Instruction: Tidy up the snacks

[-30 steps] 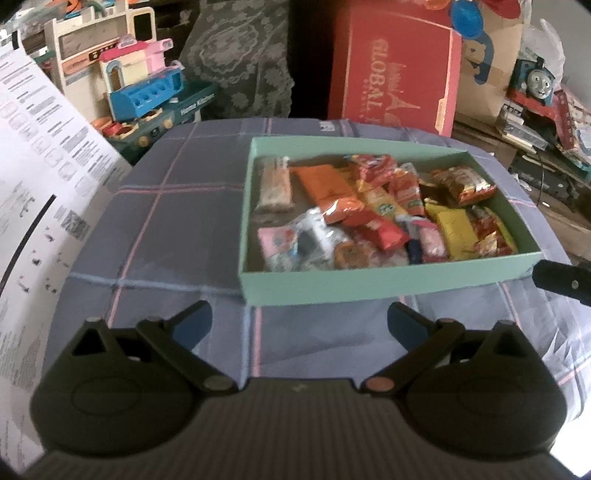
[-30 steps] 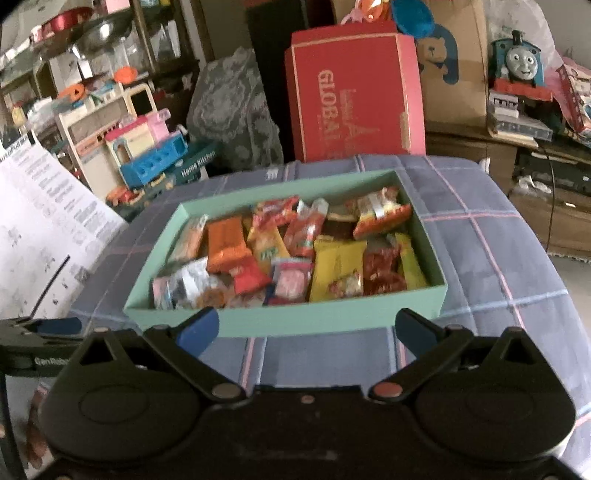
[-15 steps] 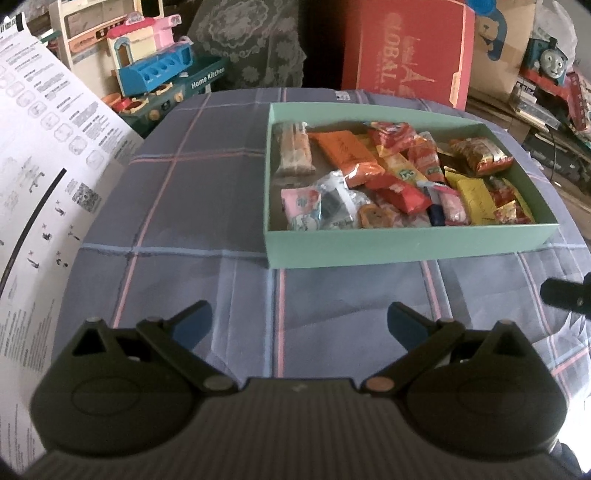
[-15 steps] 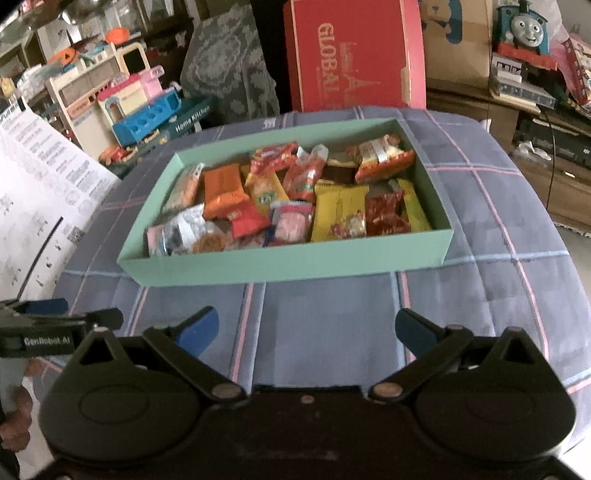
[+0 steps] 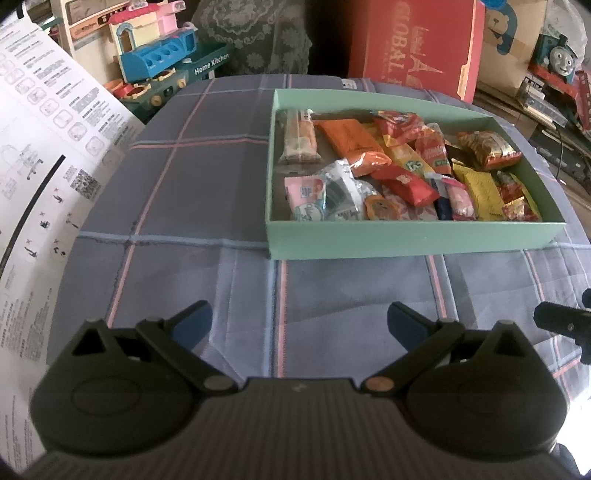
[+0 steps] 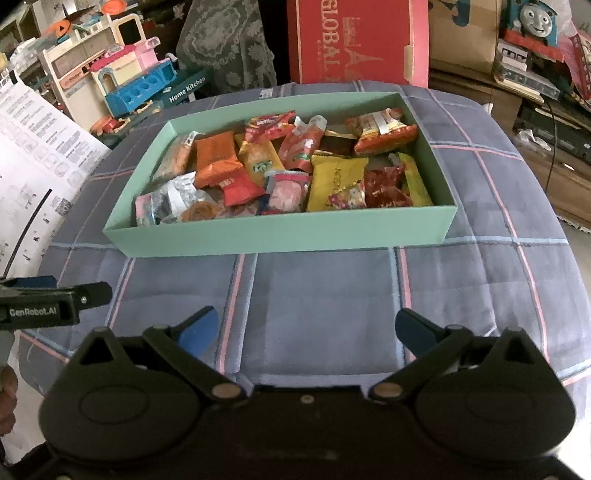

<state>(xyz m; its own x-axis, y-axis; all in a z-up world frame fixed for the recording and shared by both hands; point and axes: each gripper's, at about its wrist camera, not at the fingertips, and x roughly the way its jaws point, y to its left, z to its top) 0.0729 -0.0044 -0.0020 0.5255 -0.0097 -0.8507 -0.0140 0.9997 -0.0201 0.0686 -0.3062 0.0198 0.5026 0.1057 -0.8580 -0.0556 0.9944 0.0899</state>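
Our left tongs [image 5: 300, 322] gape wide and empty above the checked cloth [image 5: 177, 206], well short of the green box [image 5: 406, 240] packed with snacks [image 5: 399, 166]. From the right wrist, we see our right tongs [image 6: 306, 326] equally spread, holding nothing, the box [image 6: 280, 236] ahead on the bench.

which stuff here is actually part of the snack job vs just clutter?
Job:
green box
snack packets piled inside it
left gripper, open, empty
right gripper, open, empty

Clutter:
red carton
toy kitchen set
toy train
printed sheet
plaid cloth under the box
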